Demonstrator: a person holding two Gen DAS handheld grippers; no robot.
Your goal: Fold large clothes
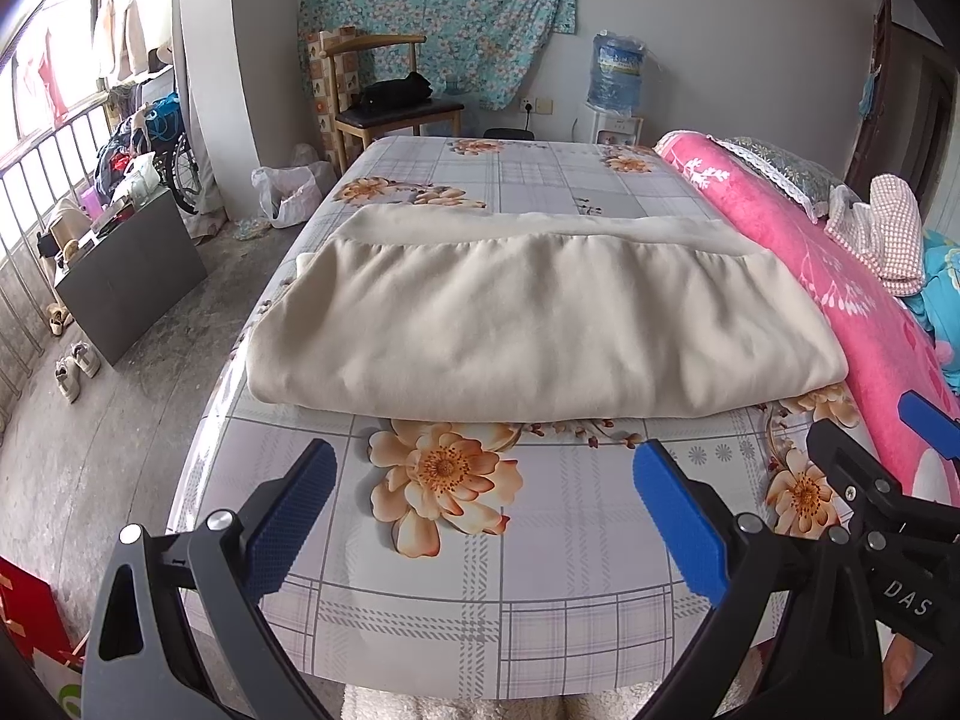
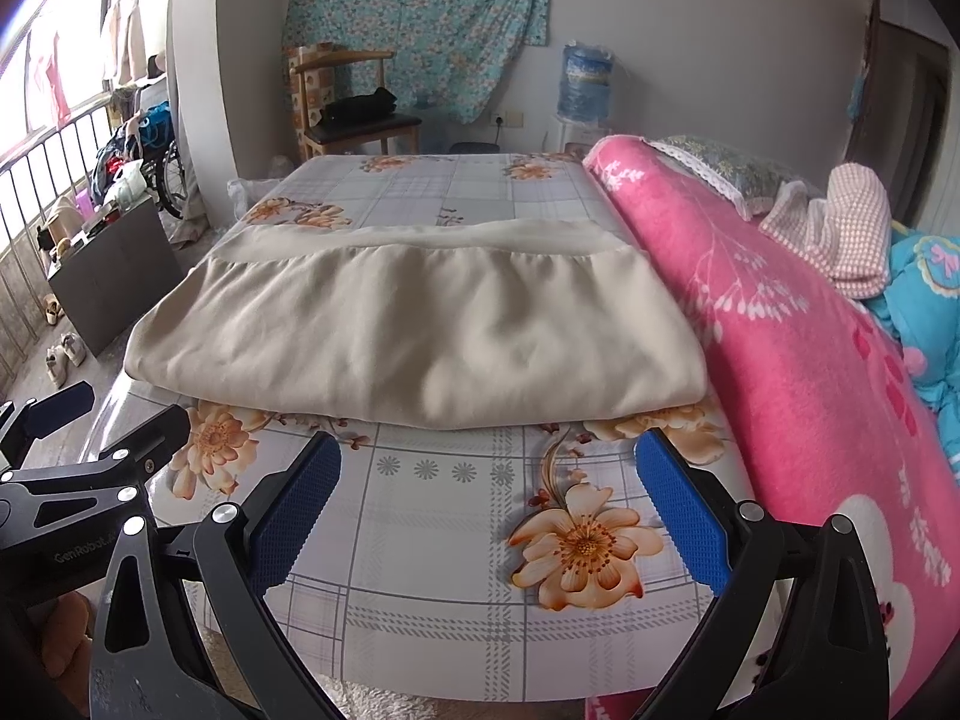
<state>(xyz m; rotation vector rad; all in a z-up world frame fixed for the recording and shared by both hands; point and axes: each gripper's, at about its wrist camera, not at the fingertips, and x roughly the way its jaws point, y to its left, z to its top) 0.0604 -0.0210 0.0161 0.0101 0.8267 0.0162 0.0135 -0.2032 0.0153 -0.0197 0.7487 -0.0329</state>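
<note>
A large cream garment lies folded flat on the bed's flowered sheet, its ribbed hem at the far edge. It also shows in the right wrist view. My left gripper is open and empty, hovering over the sheet just short of the garment's near edge. My right gripper is open and empty too, near the garment's near right part. The right gripper shows at the right edge of the left wrist view; the left one shows at the left edge of the right wrist view.
A rolled pink blanket runs along the bed's right side with a pillow and checked cloth beyond it. A wooden chair, a water dispenser, a dark cabinet and shoes stand on the floor to the left and behind.
</note>
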